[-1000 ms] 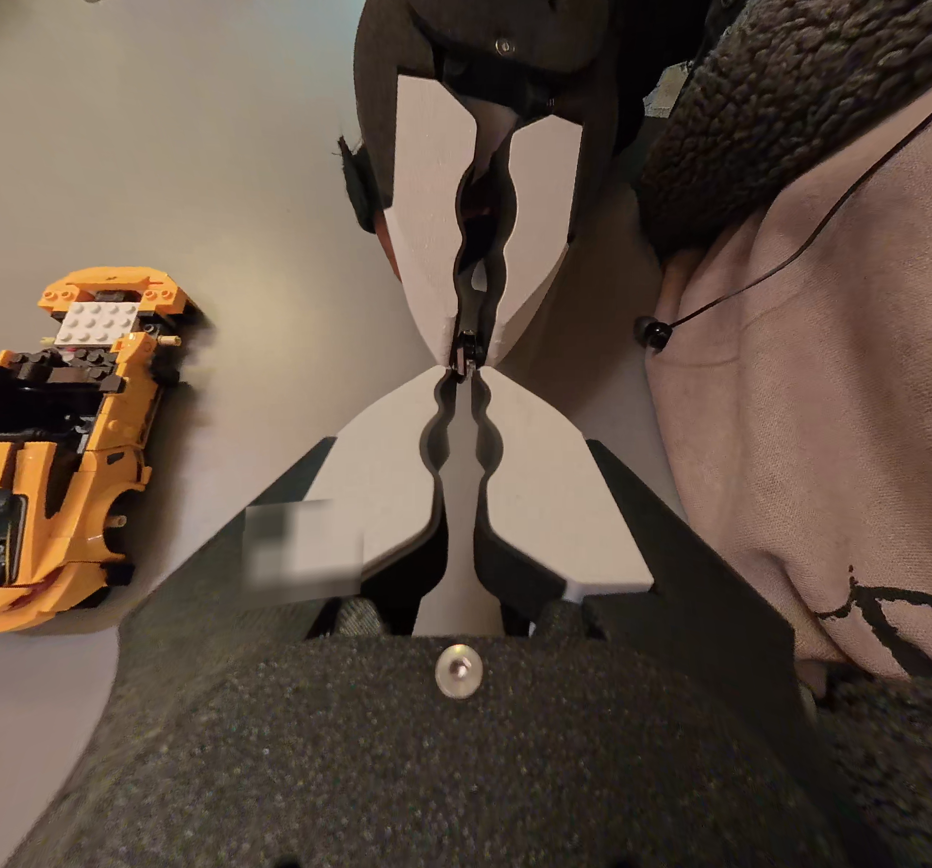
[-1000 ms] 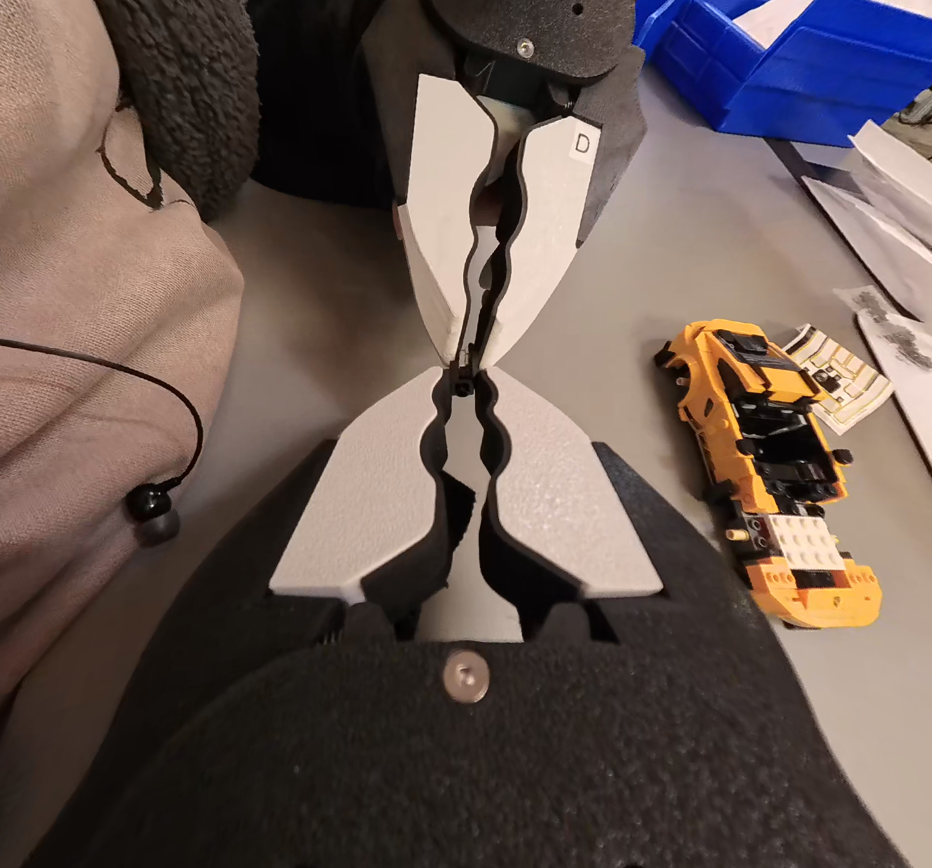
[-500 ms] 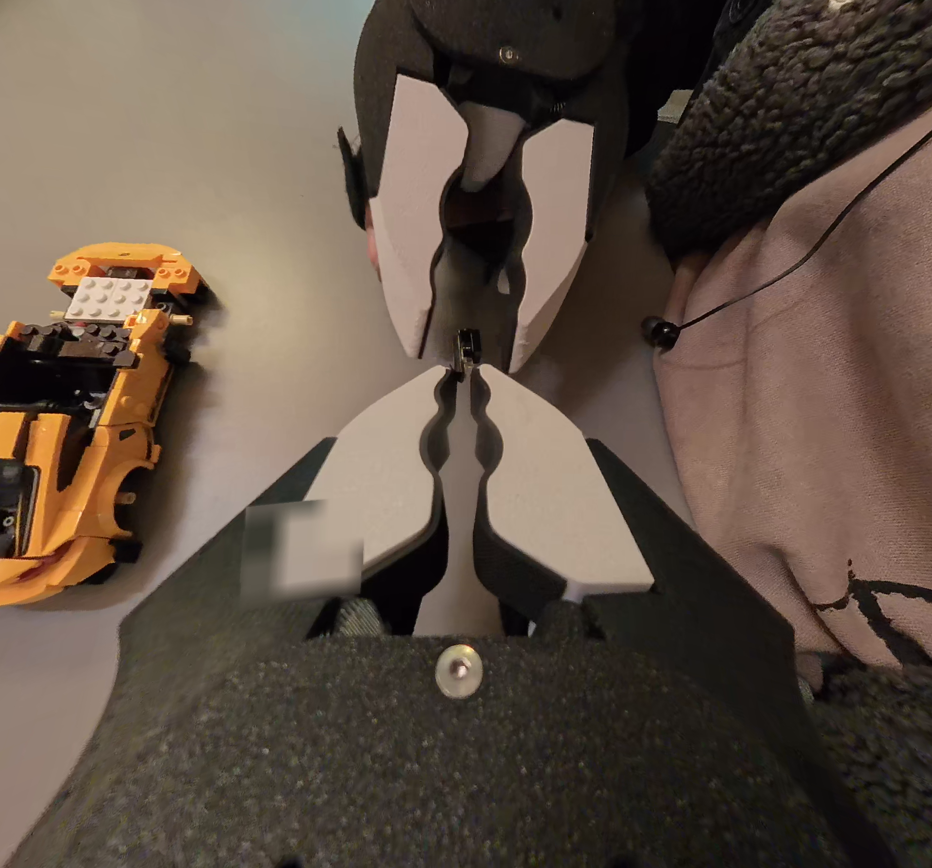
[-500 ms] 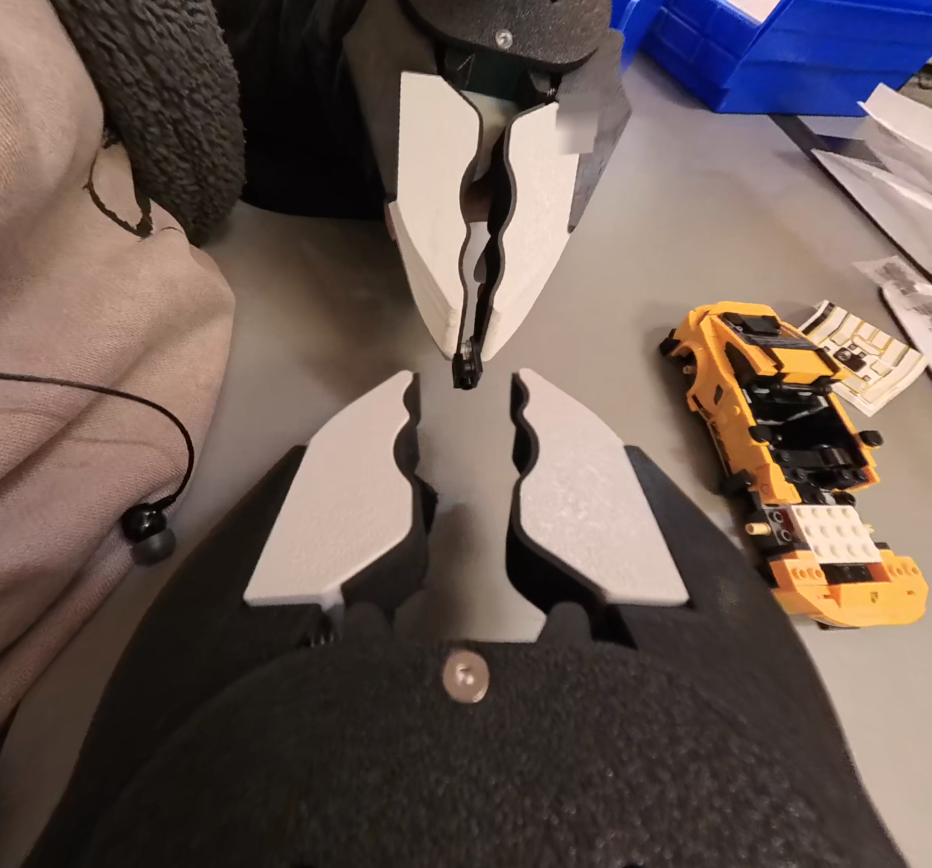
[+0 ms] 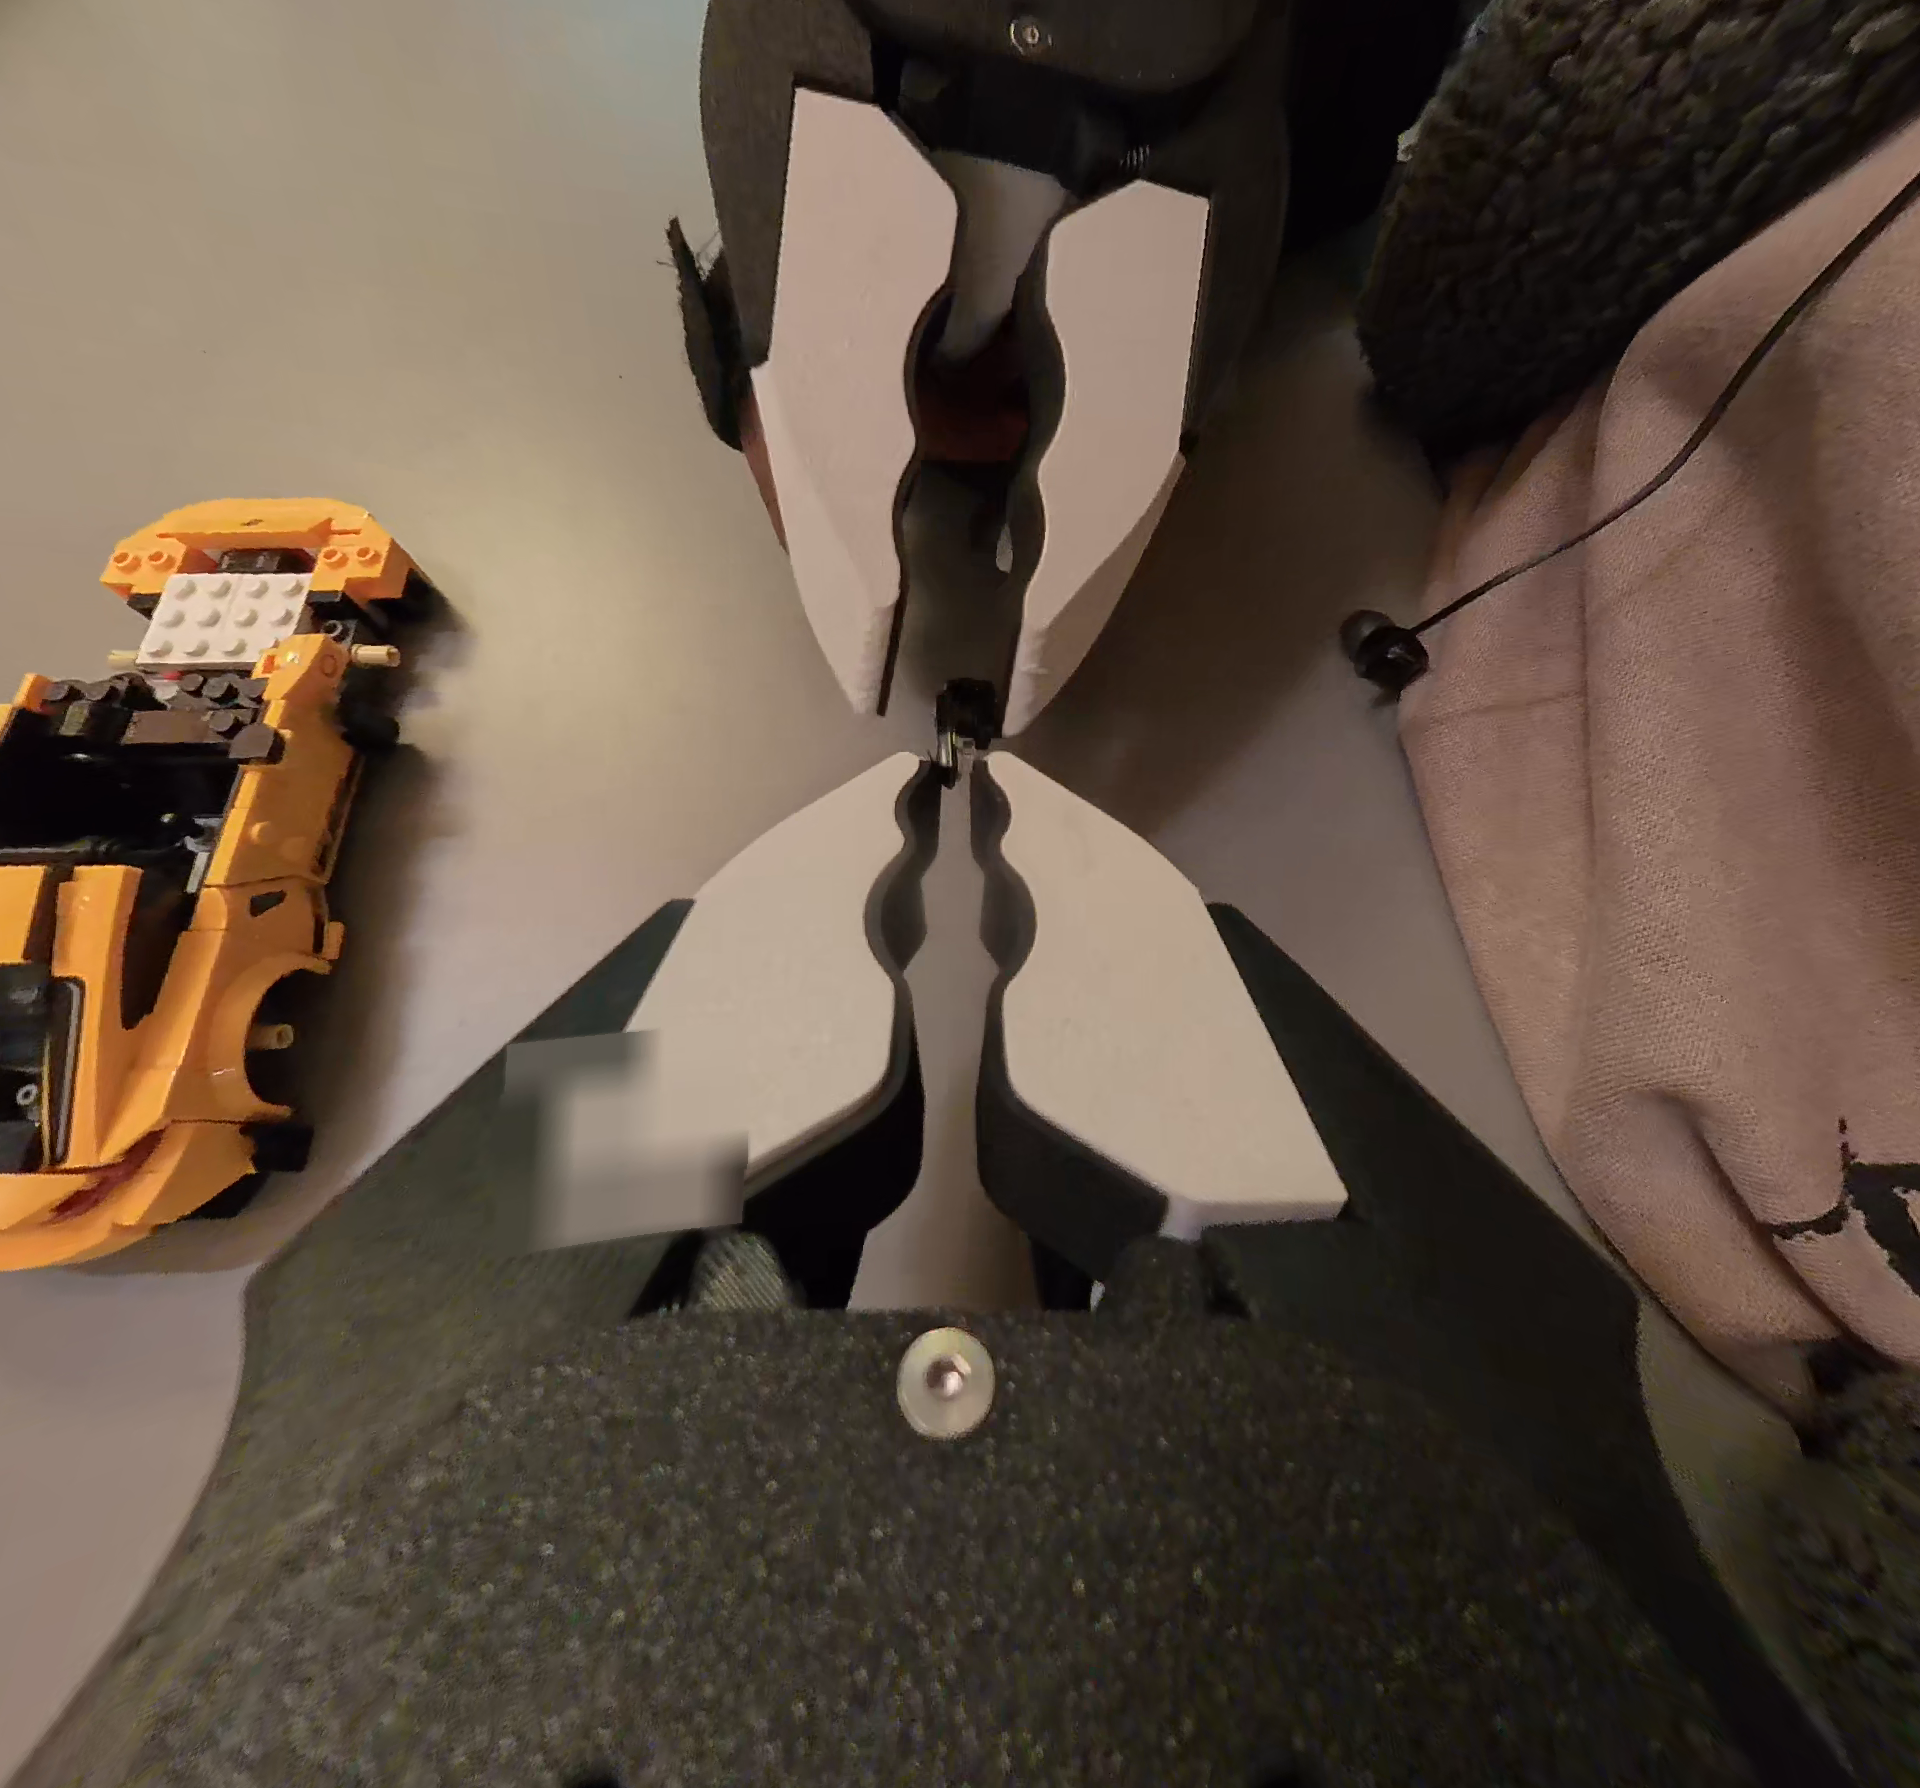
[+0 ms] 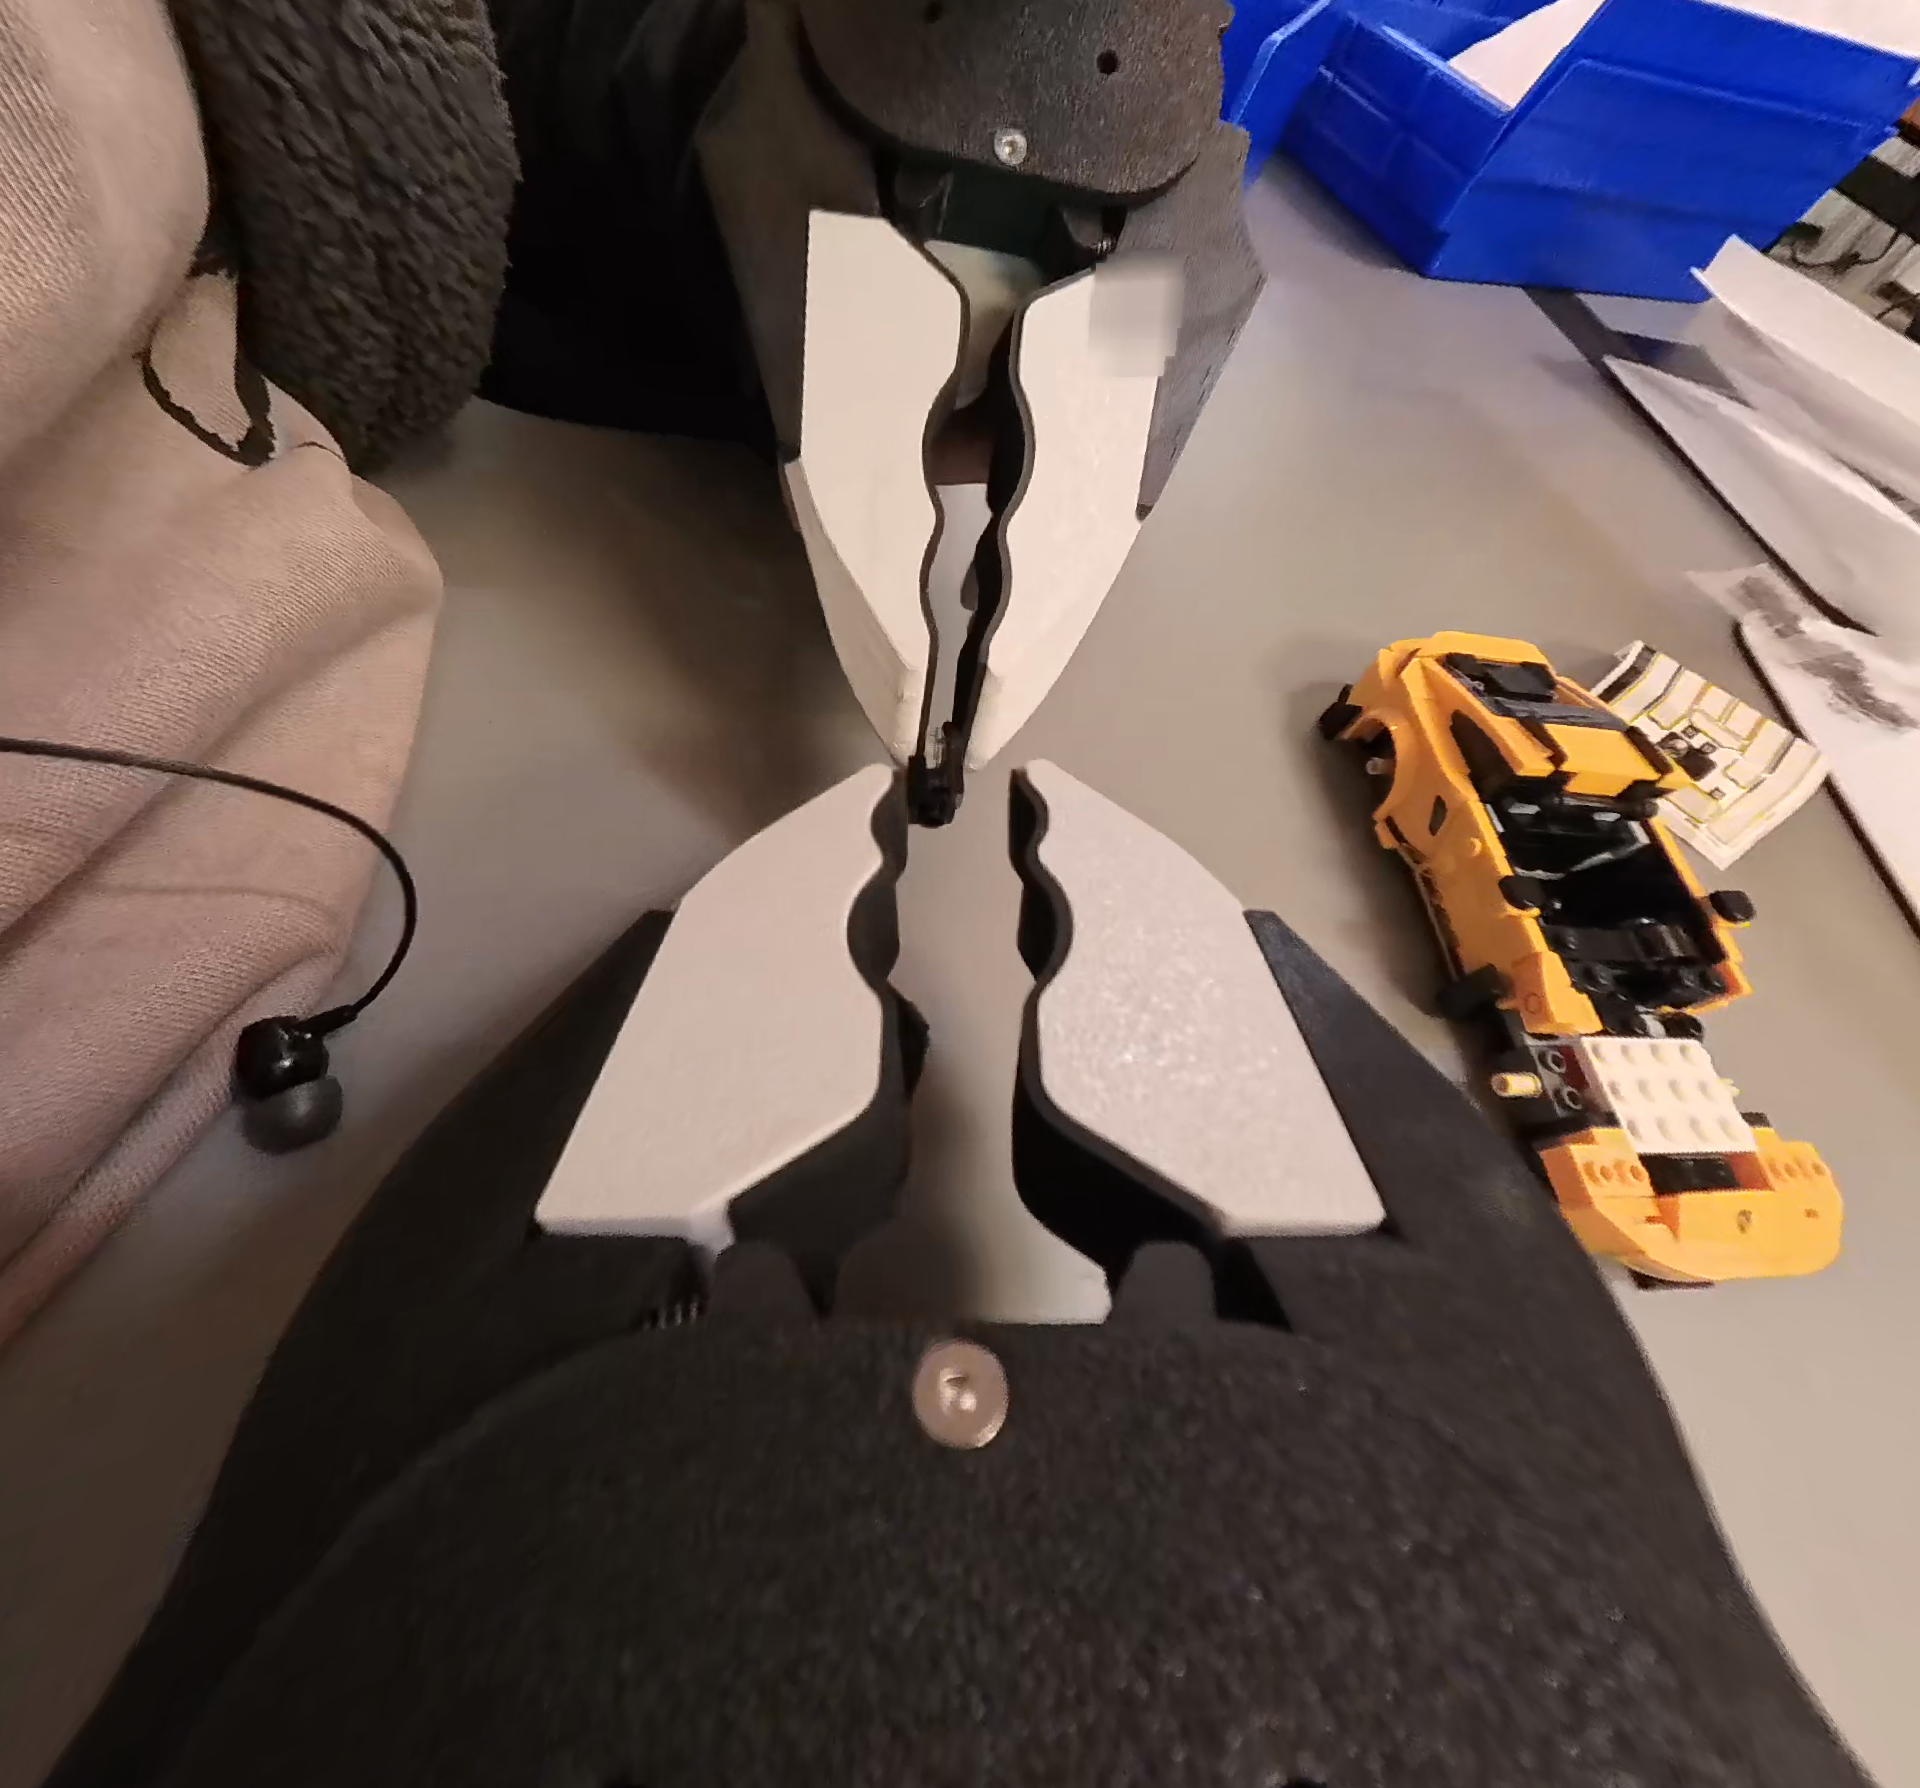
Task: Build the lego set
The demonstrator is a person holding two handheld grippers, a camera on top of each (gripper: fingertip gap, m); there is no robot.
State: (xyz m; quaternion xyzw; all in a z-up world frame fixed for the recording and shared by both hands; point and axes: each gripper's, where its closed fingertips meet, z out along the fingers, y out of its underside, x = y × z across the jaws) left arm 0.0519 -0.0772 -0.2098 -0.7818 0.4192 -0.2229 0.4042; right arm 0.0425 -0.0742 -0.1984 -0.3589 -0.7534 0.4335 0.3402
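Observation:
My left gripper (image 5: 951, 772) is shut on a small black lego piece (image 5: 964, 710), which it holds in the air above the grey table. In the right wrist view this gripper (image 6: 940, 751) points toward the camera with the piece (image 6: 932, 793) sticking out of its tips. My right gripper (image 6: 954, 782) faces it tip to tip. Its jaws are open a little on either side of the piece's free end, and it also shows in the left wrist view (image 5: 951, 699). The partly built orange and black lego car (image 5: 177, 855) (image 6: 1558, 959) lies on the table to the side.
Blue bins (image 6: 1558, 128) and white papers (image 6: 1818, 450) are at the far right, and a sticker sheet (image 6: 1704, 751) lies beside the car. A person's beige sweatshirt (image 5: 1662, 803) with a hanging earbud (image 6: 286, 1084) is close to the grippers. The grippers are tip to tip, or close to it.
One second ago both grippers were shut on the piece. The right gripper opened and drew back, and has now come close again with a narrower gap. The left gripper kept its hold.

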